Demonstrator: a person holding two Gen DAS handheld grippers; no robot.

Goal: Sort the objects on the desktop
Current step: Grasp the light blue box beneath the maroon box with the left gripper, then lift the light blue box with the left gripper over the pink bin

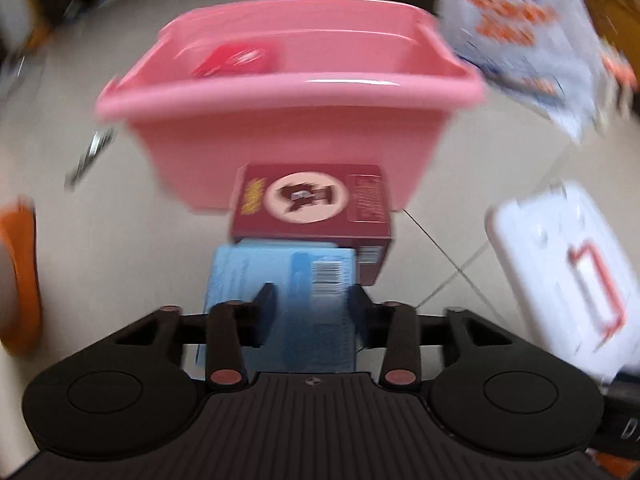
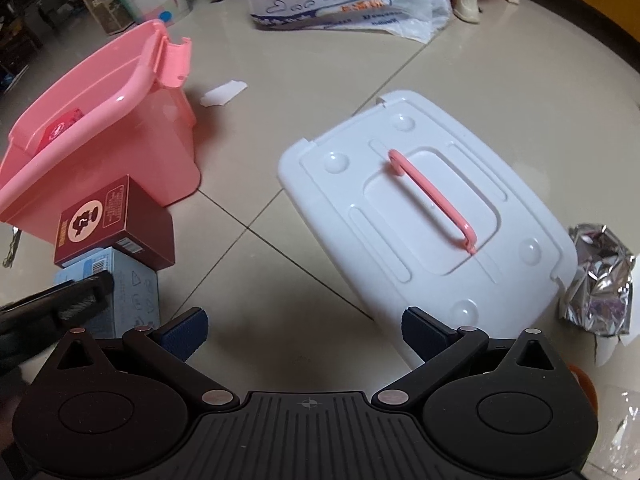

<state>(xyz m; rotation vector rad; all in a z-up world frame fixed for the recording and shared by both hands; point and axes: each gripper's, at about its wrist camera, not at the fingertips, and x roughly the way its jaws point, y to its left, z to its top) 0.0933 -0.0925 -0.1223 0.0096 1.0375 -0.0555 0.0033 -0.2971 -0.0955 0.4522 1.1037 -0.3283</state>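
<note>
Pink bin (red packet inside)

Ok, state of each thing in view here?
Pink bin: open, red packet inside.
White lid: off, flat on floor.
Maroon box: atop blue box.
Blue box: between left gripper's jaws, grip unclear.
Right gripper: jaws open, empty.
</note>
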